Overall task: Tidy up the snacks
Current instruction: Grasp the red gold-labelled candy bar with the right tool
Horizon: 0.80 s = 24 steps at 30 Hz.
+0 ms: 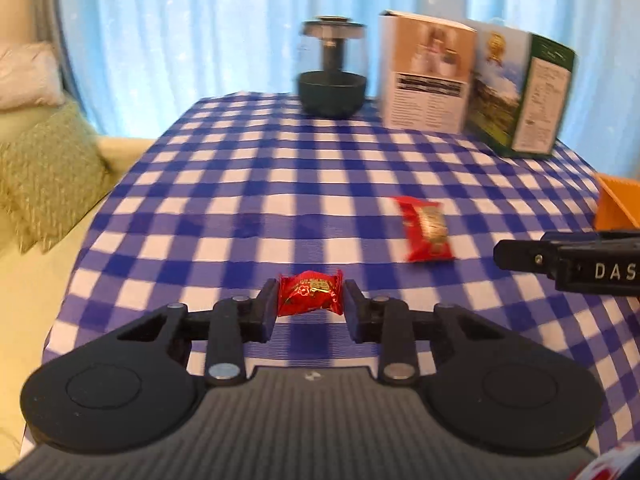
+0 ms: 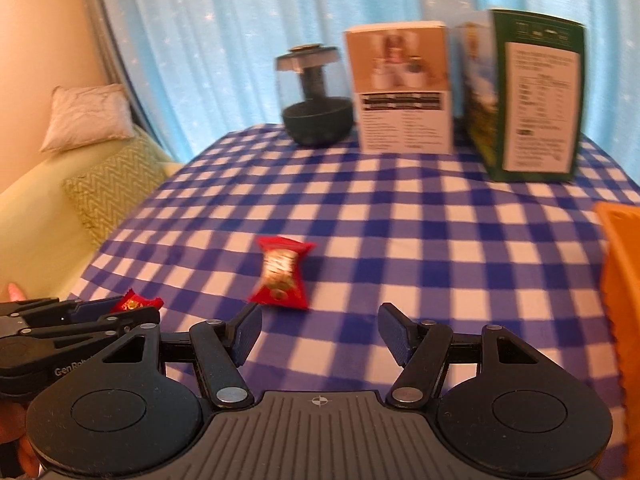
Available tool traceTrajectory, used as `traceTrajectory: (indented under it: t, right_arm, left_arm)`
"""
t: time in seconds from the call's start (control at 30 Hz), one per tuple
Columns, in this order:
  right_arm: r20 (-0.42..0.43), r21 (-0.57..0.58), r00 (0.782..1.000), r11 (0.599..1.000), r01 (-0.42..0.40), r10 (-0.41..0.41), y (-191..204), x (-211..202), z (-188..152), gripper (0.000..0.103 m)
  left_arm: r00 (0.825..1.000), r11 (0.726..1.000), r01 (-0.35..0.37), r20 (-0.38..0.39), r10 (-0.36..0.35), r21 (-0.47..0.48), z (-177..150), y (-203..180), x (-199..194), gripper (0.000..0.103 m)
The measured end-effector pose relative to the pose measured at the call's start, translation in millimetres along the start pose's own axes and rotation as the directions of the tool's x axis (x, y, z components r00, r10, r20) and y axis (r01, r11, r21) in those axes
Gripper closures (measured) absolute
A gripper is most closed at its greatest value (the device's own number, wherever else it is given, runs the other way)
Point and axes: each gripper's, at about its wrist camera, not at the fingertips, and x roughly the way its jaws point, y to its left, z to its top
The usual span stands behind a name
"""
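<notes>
My left gripper [image 1: 311, 307] is shut on a small red wrapped candy [image 1: 310, 293], held just above the blue checked tablecloth [image 1: 240, 200]. The right wrist view shows that same candy [image 2: 136, 303] peeking out of the left gripper [image 2: 132, 312] at the lower left. A bigger red snack packet [image 1: 427, 229] lies on the cloth, ahead and to the right. My right gripper [image 2: 319, 334] stands open with nothing between its fingers; the packet [image 2: 282, 277] lies just beyond its left fingertip. In the left wrist view, a finger of the right gripper [image 1: 520, 258] enters from the right edge.
An orange basket [image 2: 618, 300] stands at the right edge of the table, its corner [image 1: 616, 204] showing in the left wrist view too. At the back stand a dark glass jar [image 1: 332, 72], a white box [image 1: 426, 72] and a green box [image 1: 524, 96]. A sofa with cushions [image 1: 44, 168] lies left.
</notes>
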Motion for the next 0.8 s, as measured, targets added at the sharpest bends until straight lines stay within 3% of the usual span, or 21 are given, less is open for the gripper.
traceTrajectory:
  t: [0.13, 0.23, 0.5, 0.57, 0.6, 0.63, 0.8]
  right_arm:
    - [0.010, -0.027, 1.000, 0.999, -0.019, 0.019, 13.6, 18.9, 5.3, 0.039]
    - [0.013, -0.057, 1.000, 0.998, -0.026, 0.027, 22.4, 35.3, 8.0, 0.051]
    - [0.002, -0.075, 1.000, 0.997, 0.015, -0.015, 31.4, 71.8, 18.1, 0.061]
    - [-0.014, -0.068, 1.000, 0.997, 0.021, -0.022, 29.8, 79.4, 19.8, 0.067]
    - [-0.022, -0.066, 1.000, 0.998, 0.021, -0.022, 28.8, 81.4, 19.8, 0.078]
    - [-0.026, -0.063, 0.999, 0.998, 0.021, -0.023, 27.9, 81.8, 20.2, 0.080]
    - [-0.027, -0.059, 0.999, 0.998, 0.026, -0.028, 24.4, 63.3, 16.7, 0.081]
  left_arm:
    - [1.000, 1.000, -0.004, 0.005, 0.004, -0.030, 2.5, 12.1, 5.2, 0.073]
    - [1.000, 0.999, 0.000, 0.017, 0.000, -0.051, 4.3, 16.8, 6.8, 0.073]
    - [0.999, 0.998, 0.018, 0.047, -0.015, -0.066, 10.1, 18.2, 8.1, 0.073]
    - [0.998, 0.998, 0.024, 0.051, -0.021, -0.063, 10.1, 16.6, 7.2, 0.073]
    - [0.998, 0.998, 0.027, 0.052, -0.023, -0.063, 10.3, 16.2, 6.9, 0.073]
    - [0.998, 0.998, 0.028, 0.054, -0.024, -0.063, 10.3, 16.3, 6.3, 0.073]
    - [0.998, 0.997, 0.039, 0.053, -0.036, -0.061, 8.5, 14.4, 4.0, 0.073]
